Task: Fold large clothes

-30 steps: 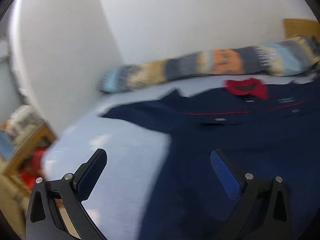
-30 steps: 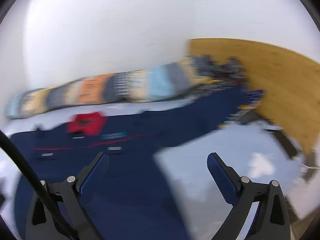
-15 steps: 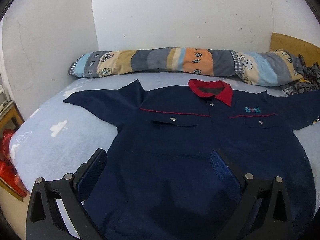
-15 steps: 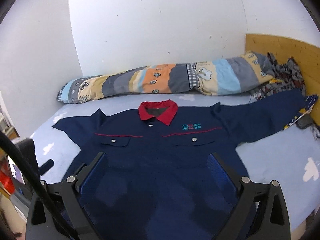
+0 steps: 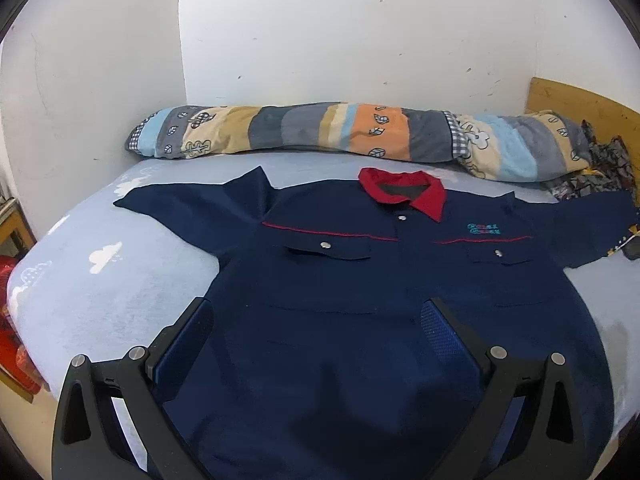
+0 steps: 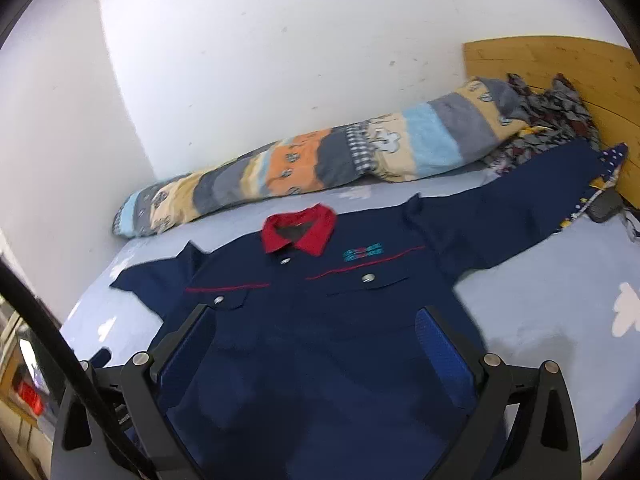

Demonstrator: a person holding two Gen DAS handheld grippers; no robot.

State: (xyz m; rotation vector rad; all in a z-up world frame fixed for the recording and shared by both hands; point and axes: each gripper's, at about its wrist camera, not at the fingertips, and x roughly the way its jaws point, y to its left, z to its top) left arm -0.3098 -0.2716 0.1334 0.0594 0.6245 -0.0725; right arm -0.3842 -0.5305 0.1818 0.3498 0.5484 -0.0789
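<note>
- The navy shirt (image 5: 360, 280) lies flat and face up on the pale blue bed sheet (image 5: 100, 280), buttoned front showing.
- Its red collar (image 5: 404, 192) points away from you toward the striped bolster (image 5: 360, 136) along the wall; the hem sits nearest your grippers.
- So the body runs straight out from you, and the sleeves spread crosswise, the right one reaching toward the wooden headboard (image 6: 560, 68).
- Your left gripper (image 5: 320, 332) hangs over the lower shirt, jaws spread wide, gripping nothing.
- Your right gripper (image 6: 316, 336) hangs over the same area, also spread wide, with nothing between its fingers.
</note>
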